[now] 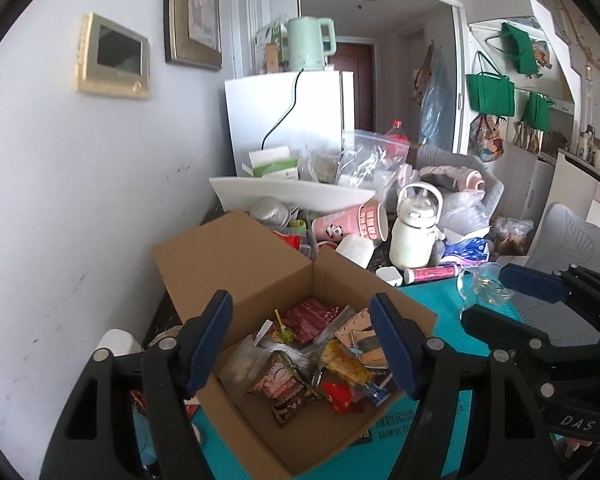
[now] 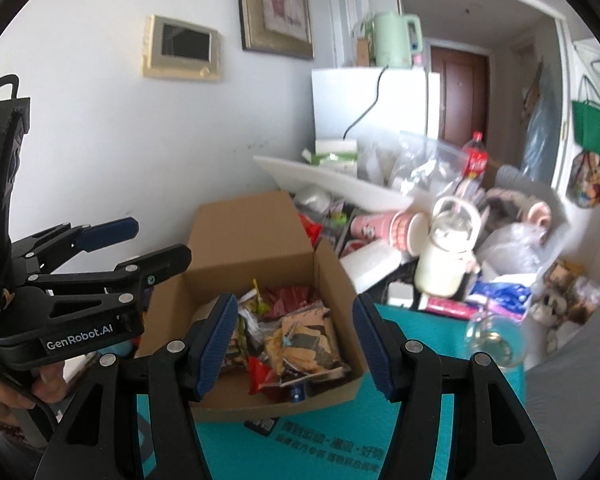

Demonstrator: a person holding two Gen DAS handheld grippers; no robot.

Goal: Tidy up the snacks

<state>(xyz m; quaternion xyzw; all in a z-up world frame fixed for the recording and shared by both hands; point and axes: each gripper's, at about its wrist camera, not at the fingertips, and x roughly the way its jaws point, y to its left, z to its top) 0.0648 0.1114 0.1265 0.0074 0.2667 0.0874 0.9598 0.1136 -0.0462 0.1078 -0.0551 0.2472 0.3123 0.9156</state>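
A: Cluttered tabletop against a white wall, teal mat [image 1: 440,304] on the near part. What sat on it?

B: Open cardboard box [image 1: 236,264] on the mat, flaps up, far flap leaning toward the wall. Snack packets [image 1: 320,356] were piled inside: red wrappers, a brown-and-pink pouch, a yellow bag, some silvery ones.

A: Claws?

B: Left gripper [image 1: 304,344] was above the near side of the box, blue pads apart at a medium gap, nothing between them, only the box contents seen through the gap. Right gripper [image 2: 296,344] same story: medium gap, empty, also above the box's near edge. Each showed in the other's view, side by side, right one to the right over the mat.

A: Anything past the box?

B: White thermos jug [image 1: 414,236] with a loop handle, pink paper cups [image 1: 352,224] lying on their sides, a clear glass cup [image 1: 482,284] on the mat's right, plastic bags heaped far right. White fridge [image 1: 288,116] behind with a mint-green kettle [image 1: 310,42] on top. Right view was blurred on its right side.
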